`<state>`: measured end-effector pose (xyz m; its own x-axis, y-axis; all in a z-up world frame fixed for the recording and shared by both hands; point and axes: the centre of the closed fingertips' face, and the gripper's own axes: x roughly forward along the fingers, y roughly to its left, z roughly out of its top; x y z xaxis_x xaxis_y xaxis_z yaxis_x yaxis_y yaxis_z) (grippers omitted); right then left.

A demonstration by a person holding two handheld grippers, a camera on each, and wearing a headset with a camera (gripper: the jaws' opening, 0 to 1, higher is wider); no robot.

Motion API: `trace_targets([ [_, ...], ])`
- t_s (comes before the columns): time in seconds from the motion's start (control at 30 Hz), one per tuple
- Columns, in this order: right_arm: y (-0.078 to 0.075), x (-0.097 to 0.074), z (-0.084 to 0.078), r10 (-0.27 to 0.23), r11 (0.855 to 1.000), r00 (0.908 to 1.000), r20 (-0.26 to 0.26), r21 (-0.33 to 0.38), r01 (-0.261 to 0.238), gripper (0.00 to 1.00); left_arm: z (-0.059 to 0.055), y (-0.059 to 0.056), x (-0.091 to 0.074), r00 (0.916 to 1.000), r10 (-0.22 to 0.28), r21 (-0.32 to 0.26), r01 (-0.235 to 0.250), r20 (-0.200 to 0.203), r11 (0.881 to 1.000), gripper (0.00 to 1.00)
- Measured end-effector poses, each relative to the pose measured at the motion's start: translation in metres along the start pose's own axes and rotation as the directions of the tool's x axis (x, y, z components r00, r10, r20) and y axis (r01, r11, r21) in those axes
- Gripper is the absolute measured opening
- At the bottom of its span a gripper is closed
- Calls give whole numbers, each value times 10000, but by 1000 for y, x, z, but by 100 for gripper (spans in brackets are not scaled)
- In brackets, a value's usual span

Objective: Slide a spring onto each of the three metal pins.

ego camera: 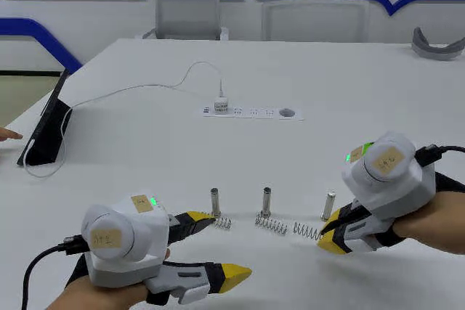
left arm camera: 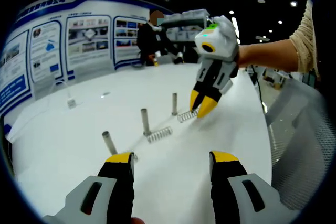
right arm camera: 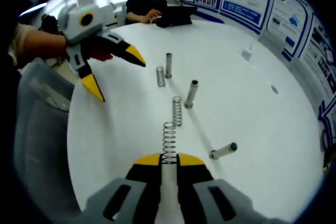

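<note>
Three short metal pins stand in a row on the white table: left pin [ego camera: 216, 202], middle pin [ego camera: 267, 201], right pin [ego camera: 329, 205]. A spring lies at each pin's foot: left spring [ego camera: 223, 222], middle spring [ego camera: 272, 224], right spring [ego camera: 307, 231]. My right gripper [ego camera: 325, 241] is shut on the near end of the right spring [right arm camera: 168, 139], which lies flat on the table and runs out from its jaws [right arm camera: 168, 160]. My left gripper [ego camera: 227, 246] is open with nothing in it, one yellow tip beside the left spring, jaws wide apart [left arm camera: 172, 157].
A white power strip [ego camera: 251, 112] with a plugged charger [ego camera: 221, 104] and its cable lies mid-table. A dark tablet [ego camera: 47, 128] leans at the left edge, with a person's fingertip [ego camera: 7, 134] nearby. Chairs stand behind the far edge. A person sits at the table [right arm camera: 152, 1].
</note>
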<state>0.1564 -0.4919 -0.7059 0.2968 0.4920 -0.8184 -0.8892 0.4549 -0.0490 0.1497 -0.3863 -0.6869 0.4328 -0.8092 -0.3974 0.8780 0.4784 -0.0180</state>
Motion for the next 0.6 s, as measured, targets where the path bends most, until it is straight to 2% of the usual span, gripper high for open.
trace_targets([
  [0.23, 11, 0, 9, 287, 9981, 9996, 72, -542, -283, 12, 1, -11, 8, 9994, -348, 162, 348, -52, 9993, 55],
  [0.6, 27, 0, 17, 805, 9873, 9967, 69, -1380, -788, 12, 2, -29, 16, 9957, -910, 539, 919, -195, 9943, 48],
])
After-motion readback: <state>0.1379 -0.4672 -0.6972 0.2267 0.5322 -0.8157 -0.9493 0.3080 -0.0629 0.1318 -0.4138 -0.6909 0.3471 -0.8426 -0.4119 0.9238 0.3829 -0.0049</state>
